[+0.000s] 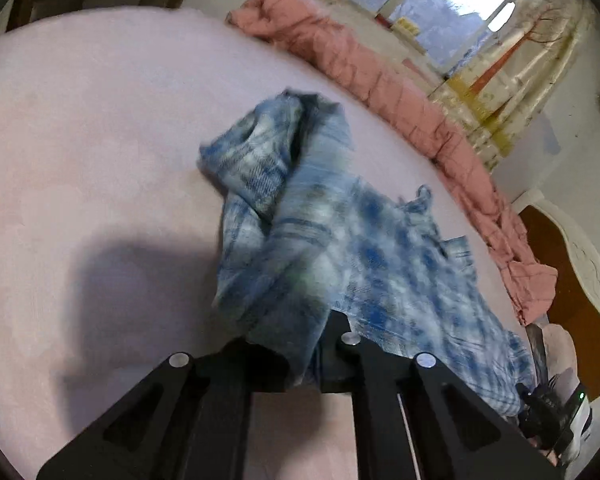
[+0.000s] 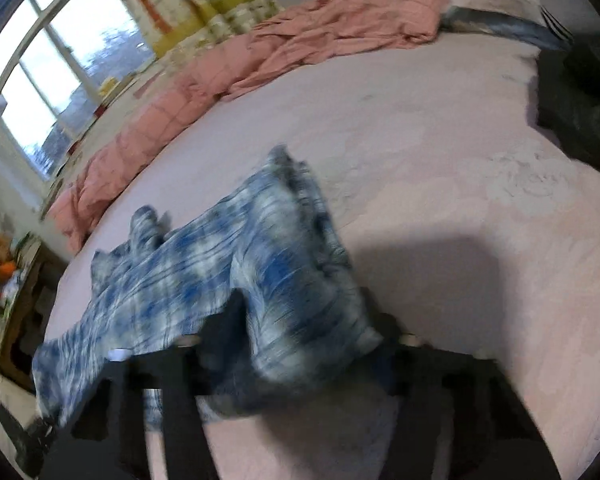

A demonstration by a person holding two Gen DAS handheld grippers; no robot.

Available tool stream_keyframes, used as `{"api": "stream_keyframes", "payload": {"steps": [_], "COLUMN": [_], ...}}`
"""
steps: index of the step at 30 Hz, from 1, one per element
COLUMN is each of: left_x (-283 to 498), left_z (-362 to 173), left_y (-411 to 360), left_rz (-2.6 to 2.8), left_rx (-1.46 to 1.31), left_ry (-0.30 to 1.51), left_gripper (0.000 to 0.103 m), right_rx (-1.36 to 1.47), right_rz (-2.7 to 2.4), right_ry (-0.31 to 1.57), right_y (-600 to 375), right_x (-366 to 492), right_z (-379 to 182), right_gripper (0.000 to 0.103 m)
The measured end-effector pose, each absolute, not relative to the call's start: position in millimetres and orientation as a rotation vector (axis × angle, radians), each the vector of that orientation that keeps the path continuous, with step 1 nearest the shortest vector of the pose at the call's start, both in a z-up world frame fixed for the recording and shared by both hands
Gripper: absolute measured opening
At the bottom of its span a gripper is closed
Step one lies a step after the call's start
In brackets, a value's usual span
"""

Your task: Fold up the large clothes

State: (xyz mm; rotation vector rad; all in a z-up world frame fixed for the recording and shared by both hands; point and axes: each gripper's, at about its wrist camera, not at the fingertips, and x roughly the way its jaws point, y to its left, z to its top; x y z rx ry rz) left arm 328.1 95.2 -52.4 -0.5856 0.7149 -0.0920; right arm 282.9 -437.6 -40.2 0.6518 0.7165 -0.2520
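blue plaid shirt (image 1: 300,216) pinched between fingers (image 1: 342,326)

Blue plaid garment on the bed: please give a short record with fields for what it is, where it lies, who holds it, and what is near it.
garment: blue and white plaid shirt, crumpled, partly lifted
surface: pale pink bed sheet
left gripper: jaws shut on the shirt's cloth
right gripper: cloth bunched between the jaws; blurred, appears shut on it
nearby: pink quilt along the far bed edge, below the window
image quality: motion blur in both views
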Motion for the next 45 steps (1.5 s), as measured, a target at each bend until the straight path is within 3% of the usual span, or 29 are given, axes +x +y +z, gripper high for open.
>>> {"api": "stream_keyframes", "payload": {"steps": [1,3,10,17,18,20,24,30,36,42,45], "left_x": [315.7,295.4,242.8,232.9,227.9,218.4,205.1,194.6,209.4,232.2,241.1], "left_z": [-41.0,-21.7,-11.6,-20.4,-14.7,-4.8,10.8,20.0,6.5,-17.8,-32.4], "left_y": [91.7,86.6,102.4,73.8,66.4,58.3,59.8,54.0,13.3,-14.7,-9.0], "left_rz": [-0.092,-0.109,-0.079,0.116,0.142,0.196,0.221,0.033,-0.184,-0.211,-0.175], "left_rx": [-0.544,-0.502,-0.494,-0.266,-0.212,-0.155,-0.141,-0.221,-0.243,-0.209,-0.248], "left_ry": [0.671,0.632,0.668,0.689,0.650,0.573,0.447,0.391,0.472,0.599,0.675], "left_gripper": [0.005,0.005,0.006,0.029,0.035,0.065,0.076,0.078,0.077,0.077,0.076], "right_rx": [0.682,0.679,0.611,0.486,0.494,0.511,0.489,0.641,0.681,0.788,0.718], "right_rz": [-0.223,-0.190,-0.164,-0.188,-0.190,-0.185,-0.258,-0.138,-0.048,-0.036,-0.172], "right_ry": [0.706,0.681,0.639,0.697,0.698,0.705,0.736,0.777,0.769,0.718,0.667], "right_y": [-439.6,-438.2,-424.7,-410.7,-412.5,-417.6,-426.4,-437.7,-424.4,-419.0,-412.0], "right_x": [280.8,271.1,220.2,200.9,200.9,198.5,197.9,190.0,178.8,185.8,188.3], "right_z": [-39.4,-29.2,8.3,0.1,-0.7,-2.3,-9.5,-26.6,-30.2,-41.0,-37.8], "right_gripper": [0.017,0.011,0.010,0.012,0.014,0.021,0.057,0.066,0.069,0.069,0.058]}}
